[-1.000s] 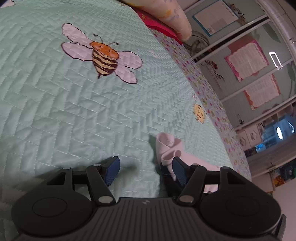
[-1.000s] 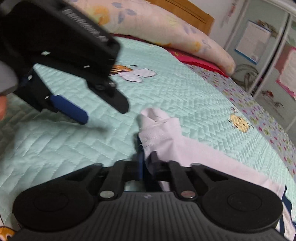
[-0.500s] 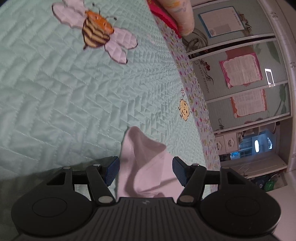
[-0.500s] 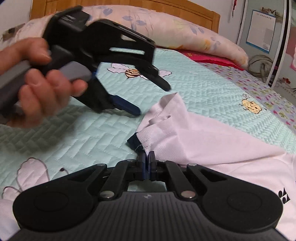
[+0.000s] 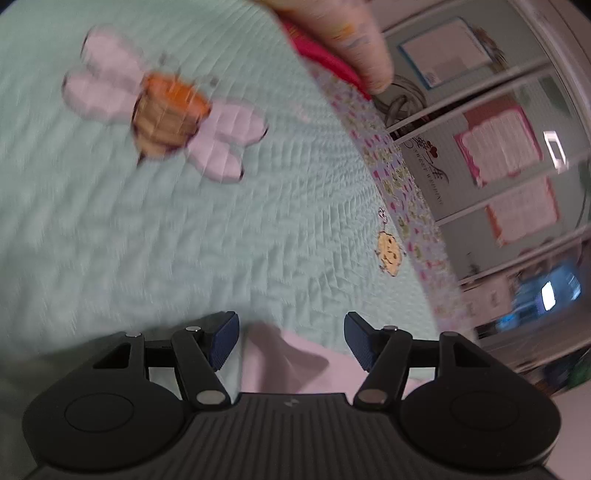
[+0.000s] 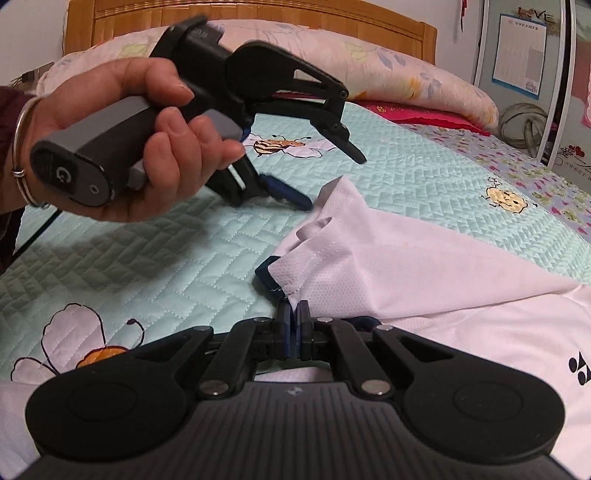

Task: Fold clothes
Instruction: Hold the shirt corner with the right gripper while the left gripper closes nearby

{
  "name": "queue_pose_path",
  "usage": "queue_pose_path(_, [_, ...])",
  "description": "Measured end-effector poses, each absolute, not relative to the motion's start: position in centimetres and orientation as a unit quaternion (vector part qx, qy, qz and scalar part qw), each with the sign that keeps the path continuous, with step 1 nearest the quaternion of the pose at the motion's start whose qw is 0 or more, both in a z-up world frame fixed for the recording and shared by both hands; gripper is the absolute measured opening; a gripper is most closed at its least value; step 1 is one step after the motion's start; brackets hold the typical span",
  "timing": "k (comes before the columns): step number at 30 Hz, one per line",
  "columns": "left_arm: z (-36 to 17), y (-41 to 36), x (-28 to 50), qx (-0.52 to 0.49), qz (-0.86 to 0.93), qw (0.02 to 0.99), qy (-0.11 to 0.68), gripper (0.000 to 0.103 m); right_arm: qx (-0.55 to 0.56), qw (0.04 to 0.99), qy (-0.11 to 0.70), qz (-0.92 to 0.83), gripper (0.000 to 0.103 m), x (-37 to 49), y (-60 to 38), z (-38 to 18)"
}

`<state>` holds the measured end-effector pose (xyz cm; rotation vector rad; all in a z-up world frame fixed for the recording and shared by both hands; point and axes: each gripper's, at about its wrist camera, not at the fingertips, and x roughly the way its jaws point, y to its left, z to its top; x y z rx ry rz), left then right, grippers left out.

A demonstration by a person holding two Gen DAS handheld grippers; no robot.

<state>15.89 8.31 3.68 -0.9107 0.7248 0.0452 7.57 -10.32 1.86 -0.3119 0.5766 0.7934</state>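
A white shirt [image 6: 406,266] with dark blue trim lies on the pale green bee quilt [image 6: 147,258]. My right gripper [image 6: 293,317] is shut on the shirt's stitched hem, which it holds a little above the quilt. A hand holds my left gripper [image 6: 332,181] just beyond, open, with its lower blue pad [image 6: 291,194] at the raised tip of the cloth. In the blurred left wrist view the left gripper [image 5: 290,338] stands open, and a fold of the white shirt [image 5: 288,358] sits low between its fingers without either pad pressing on it.
A flowered pillow [image 6: 388,66] and a wooden headboard [image 6: 258,22] lie at the far end of the bed. A red cushion [image 6: 413,112] lies beneath the pillow. The bed's patterned edge [image 6: 517,162] runs along the right, with a coiled hose [image 6: 524,122] and wardrobe doors [image 5: 498,147] beyond it.
The left gripper, with the hand holding it, has come to the shirt's raised corner, which now sits between its open fingers. The right gripper has stayed shut on the hem, and more shirt shows.
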Motion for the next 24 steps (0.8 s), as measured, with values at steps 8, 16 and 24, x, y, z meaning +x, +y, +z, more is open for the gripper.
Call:
queue_pose_path(8, [2.4,8.4,17.7,-0.383,-0.013,0.843,0.378,0.064,-0.139,0.872,0.275,0.380,0.001,7.8,-10.7,1.5])
queue_pose_path(16, [4.6,4.6,20.6,-0.232,-0.098,0.881,0.402,0.003,-0.135,0.871,0.282,0.379,0.003,8.0,-10.5,1.9])
queue_pose_path(24, [9.1,3.4,25.8,-0.094,-0.064,0.917,0.383,0.004,-0.030,0.886,0.270,0.377,0.049,10.5,-10.2,5.7])
